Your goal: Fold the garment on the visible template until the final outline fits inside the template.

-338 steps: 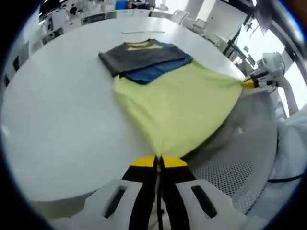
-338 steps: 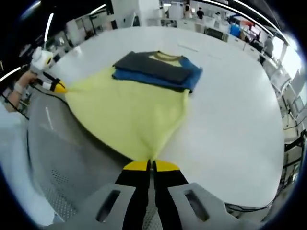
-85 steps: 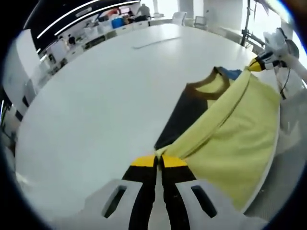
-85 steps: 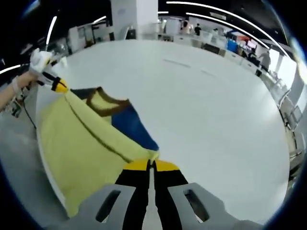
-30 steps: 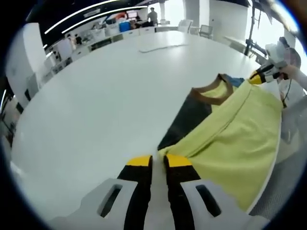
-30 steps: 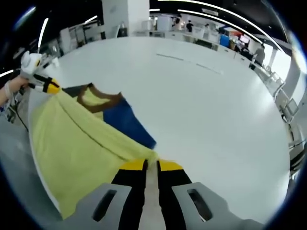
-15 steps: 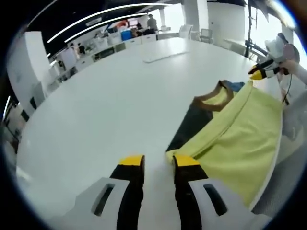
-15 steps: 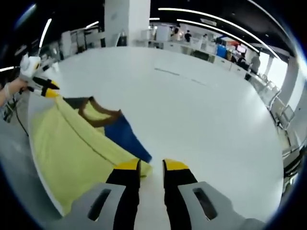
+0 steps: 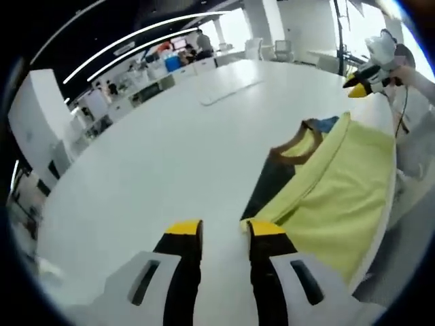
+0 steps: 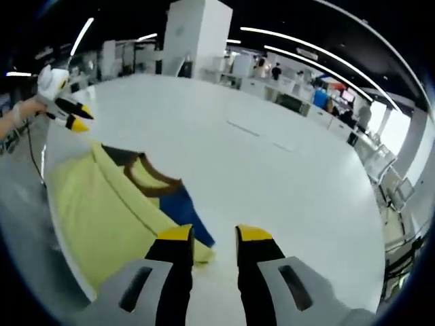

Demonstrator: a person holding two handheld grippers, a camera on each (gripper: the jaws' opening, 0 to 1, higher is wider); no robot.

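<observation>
The garment [image 9: 326, 193] lies on the white round table [image 9: 156, 156], its yellow body folded up over the dark and blue sleeves, with the brown collar [image 9: 299, 139] showing past the fold. My left gripper [image 9: 217, 234] hangs open just left of the fold's near corner, nothing between its jaws. The right gripper [image 9: 360, 78] shows far right, lifted off the cloth. In the right gripper view the garment [image 10: 102, 204] lies left, collar [image 10: 153, 180] and blue sleeve [image 10: 187, 217] visible. My right gripper [image 10: 212, 239] is open above the fold's corner. The left gripper [image 10: 64, 95] is raised at far left.
The yellow cloth hangs over the table edge [image 9: 387, 210] on the near side. A thin pale strip [image 9: 228, 92] lies on the far part of the table. Chairs, desks and people stand in the room beyond. A hand [image 10: 20, 112] holds the other gripper.
Both grippers have let go of the yellow hem, opened, and lifted up and away. The folded edge now rests on the sleeves.
</observation>
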